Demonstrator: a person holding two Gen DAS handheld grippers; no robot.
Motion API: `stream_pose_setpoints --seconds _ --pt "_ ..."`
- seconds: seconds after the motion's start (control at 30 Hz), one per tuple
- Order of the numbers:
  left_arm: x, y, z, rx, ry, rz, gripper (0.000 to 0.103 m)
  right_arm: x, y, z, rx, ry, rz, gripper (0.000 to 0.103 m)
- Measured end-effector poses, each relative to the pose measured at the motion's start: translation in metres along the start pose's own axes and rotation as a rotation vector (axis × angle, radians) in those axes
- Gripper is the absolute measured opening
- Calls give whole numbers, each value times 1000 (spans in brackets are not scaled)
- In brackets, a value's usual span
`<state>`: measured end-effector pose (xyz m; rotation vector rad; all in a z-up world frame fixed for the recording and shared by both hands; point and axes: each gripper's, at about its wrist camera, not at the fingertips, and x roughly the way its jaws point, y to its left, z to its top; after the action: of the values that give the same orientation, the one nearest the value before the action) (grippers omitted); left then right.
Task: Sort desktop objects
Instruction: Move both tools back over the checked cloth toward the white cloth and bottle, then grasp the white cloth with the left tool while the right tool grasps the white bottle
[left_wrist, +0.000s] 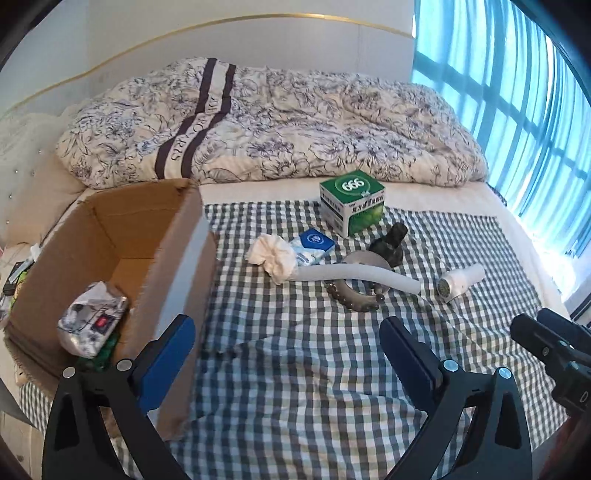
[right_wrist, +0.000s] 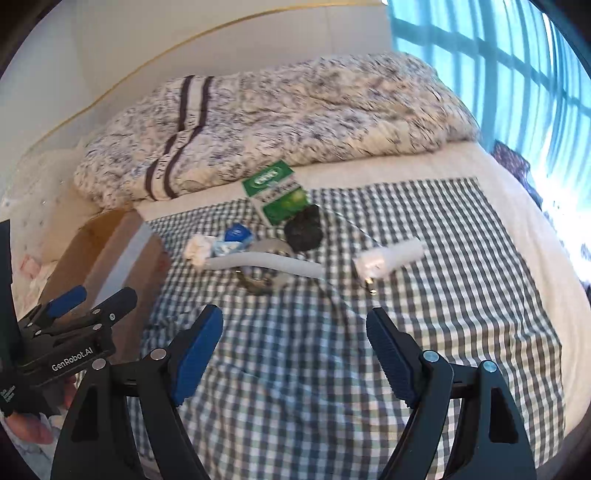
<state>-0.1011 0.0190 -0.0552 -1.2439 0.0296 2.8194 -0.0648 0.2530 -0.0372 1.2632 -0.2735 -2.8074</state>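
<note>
On the checked cloth (left_wrist: 295, 369) lie a green medicine box (left_wrist: 352, 201), a dark figurine (left_wrist: 389, 243), a blue-and-white tissue pack (left_wrist: 312, 245), a crumpled white tissue (left_wrist: 275, 258), a curved white tube (left_wrist: 354, 275), a bead bracelet (left_wrist: 352, 297) and a white lint shaver (left_wrist: 461, 282). The open cardboard box (left_wrist: 122, 258) at left holds a crumpled patterned packet (left_wrist: 92, 321). My left gripper (left_wrist: 288, 339) is open beside the box's near corner, empty. My right gripper (right_wrist: 295, 332) is open and empty, short of the lint shaver (right_wrist: 388, 258) and tube (right_wrist: 266, 264).
A floral quilt (left_wrist: 266, 122) is piled at the back of the bed. A window with blue curtains (left_wrist: 517, 92) fills the right side. Small clutter (left_wrist: 14, 277) lies left of the box. The left gripper's body (right_wrist: 74, 325) shows at the right view's left edge, held by a hand (right_wrist: 29, 428).
</note>
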Motion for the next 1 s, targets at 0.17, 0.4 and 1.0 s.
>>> stream_pose_setpoints --seconds 0.17,0.4,1.0 --pt "27 -5 8 4 25 6 103 21 -24 2 52 37 -16 80" --pt "68 -8 24 -9 54 14 103 53 -50 11 104 77 -58 80" --pt "177 1 39 -62 158 56 103 144 -83 23 152 170 -148 80"
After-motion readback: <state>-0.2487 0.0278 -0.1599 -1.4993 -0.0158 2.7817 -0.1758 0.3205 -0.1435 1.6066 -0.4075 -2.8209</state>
